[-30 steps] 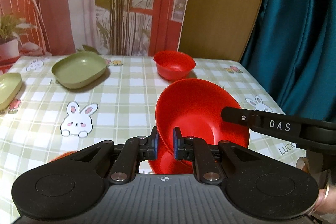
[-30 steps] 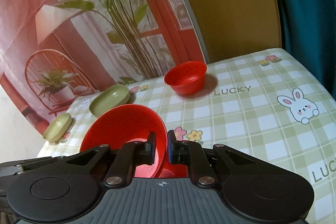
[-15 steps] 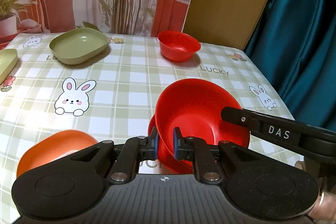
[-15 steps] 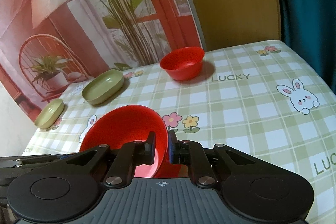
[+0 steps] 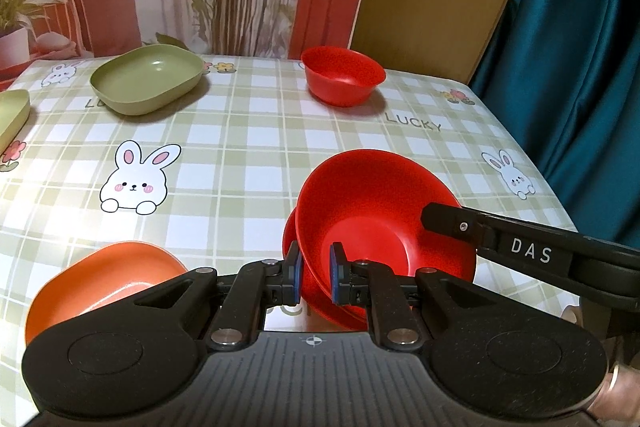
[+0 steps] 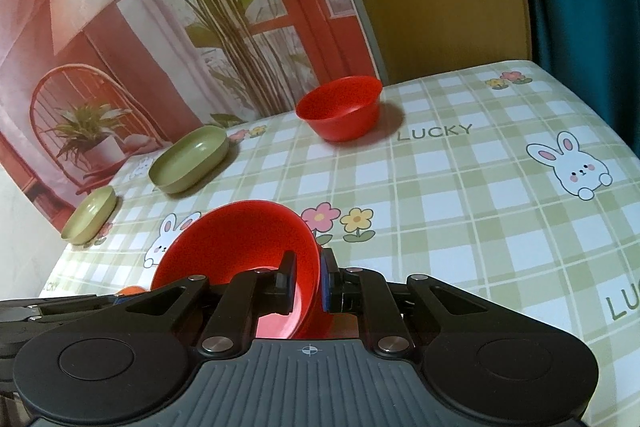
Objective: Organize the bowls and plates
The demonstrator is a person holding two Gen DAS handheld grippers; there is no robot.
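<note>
Tabletop [image 5: 256,131]: covered in a green-and-white check cloth printed with rabbits, flowers and the word LUCKY; carries every dish listed below.
Held red bowl [image 5: 372,223]: landmark for this list; tilted, its lower side resting in a second red bowl at the near edge of the tabletop, rim gripped on two sides.
Nested red bowl [image 5: 290,239]: directly under the held red bowl, only a crescent of its rim showing on the left side.
Orange plate [image 5: 100,279]: on the tabletop to the left of the held red bowl, partly hidden by the left claw's body.
Green dish [image 5: 146,79]: far left of the held red bowl, toward the back edge, upright.
Second green dish [image 6: 90,213]: further left than the green dish, at the tabletop's left edge.
Far red bowl [image 5: 342,75]: straight beyond the held red bowl, near the back edge, upright, standing alone.
Left claw [image 5: 315,278]: closed on the near rim of the held red bowl, one pad inside, one outside.
Right claw [image 6: 308,283]: closed on the right-hand rim of the held red bowl, one pad inside, one outside.
</note>
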